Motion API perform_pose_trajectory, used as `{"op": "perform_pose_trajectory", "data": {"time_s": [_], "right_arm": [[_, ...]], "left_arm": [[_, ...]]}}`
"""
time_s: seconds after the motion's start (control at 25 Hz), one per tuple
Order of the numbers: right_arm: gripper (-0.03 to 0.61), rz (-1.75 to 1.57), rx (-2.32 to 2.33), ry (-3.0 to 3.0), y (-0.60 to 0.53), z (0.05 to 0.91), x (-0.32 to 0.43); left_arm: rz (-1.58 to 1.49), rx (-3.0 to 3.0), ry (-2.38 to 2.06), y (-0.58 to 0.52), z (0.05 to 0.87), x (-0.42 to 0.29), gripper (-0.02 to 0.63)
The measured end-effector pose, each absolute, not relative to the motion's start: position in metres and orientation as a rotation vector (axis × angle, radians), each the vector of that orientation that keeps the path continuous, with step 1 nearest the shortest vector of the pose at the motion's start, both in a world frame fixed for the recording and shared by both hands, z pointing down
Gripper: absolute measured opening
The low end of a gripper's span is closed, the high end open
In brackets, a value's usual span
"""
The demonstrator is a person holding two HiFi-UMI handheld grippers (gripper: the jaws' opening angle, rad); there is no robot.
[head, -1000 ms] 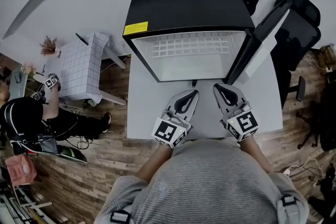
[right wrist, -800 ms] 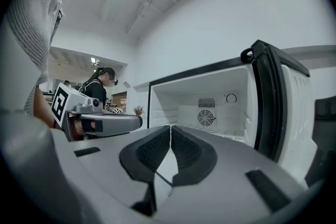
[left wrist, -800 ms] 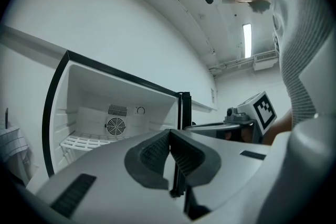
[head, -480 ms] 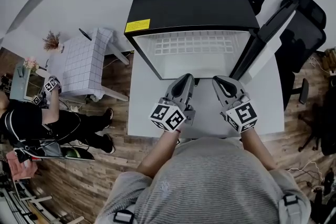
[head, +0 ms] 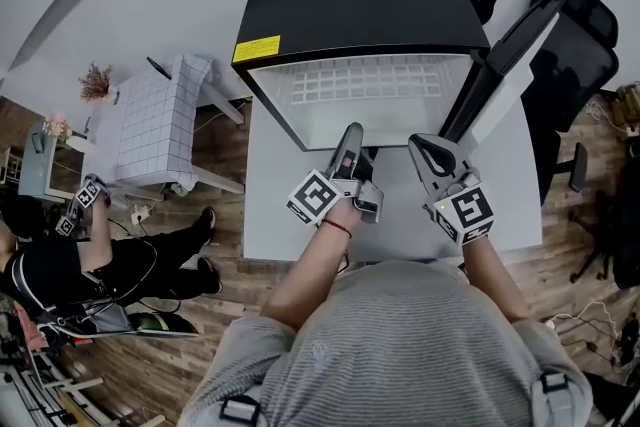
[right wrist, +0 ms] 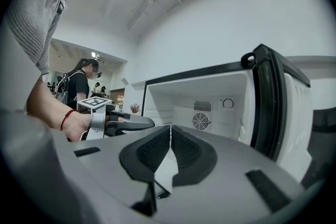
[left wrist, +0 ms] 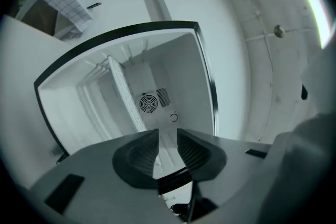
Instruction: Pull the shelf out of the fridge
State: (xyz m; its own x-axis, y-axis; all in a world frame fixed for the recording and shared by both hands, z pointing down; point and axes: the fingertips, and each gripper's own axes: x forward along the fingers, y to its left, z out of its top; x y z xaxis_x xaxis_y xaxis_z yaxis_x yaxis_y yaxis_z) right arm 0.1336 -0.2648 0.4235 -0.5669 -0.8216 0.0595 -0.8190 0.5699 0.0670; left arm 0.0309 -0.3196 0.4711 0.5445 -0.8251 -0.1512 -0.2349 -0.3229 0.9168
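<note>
So the biggest thing here is the black mini fridge [head: 360,0], sitting on a white desk [head: 275,215] with its door [head: 500,75] swung wide open to the right. The white wire shelf [head: 365,80] is fully inside the cabinet, sitting on its side rails about halfway up, so it's not pulled out at all. In the left gripper view the shelf [left wrist: 122,93] shows as a thin grid running back toward the rear wall. It looks tipped on end there, but that's only because that claw is rolled onto its side. The left claw [head: 350,137] is right at the front lip of the fridge opening, pointing in, and its jaws are opening. There's a clear gap between the pads with nothing in it, just the fridge interior showing through [left wrist: 168,136]. The right claw [head: 425,147] hangs over the desk just in front of the fridge, near the door hinge side. It's clenched, pads meeting at the tips, gripping nothing [right wrist: 170,131]. Smallest bit: a little round fan [right wrist: 200,121] on the back wall.
</note>
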Motion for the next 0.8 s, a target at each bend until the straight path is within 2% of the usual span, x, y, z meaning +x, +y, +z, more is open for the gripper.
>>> {"op": "perform_pose_trajectory", "data": {"time_s": [0.32, 0.8], "right_arm": [[0.014, 0.017, 1.595, -2.624, -0.277, 0.423, 0.180], [0.015, 0.028, 1.670, -2.566, -0.292, 0.422, 0.210]], "left_arm": [[-0.810, 1.658, -0.932, -0.354, 0.502, 0.029, 0.153], [-0.871, 1.505, -1.025, -0.398, 0.530, 0.020, 0.164]]}}
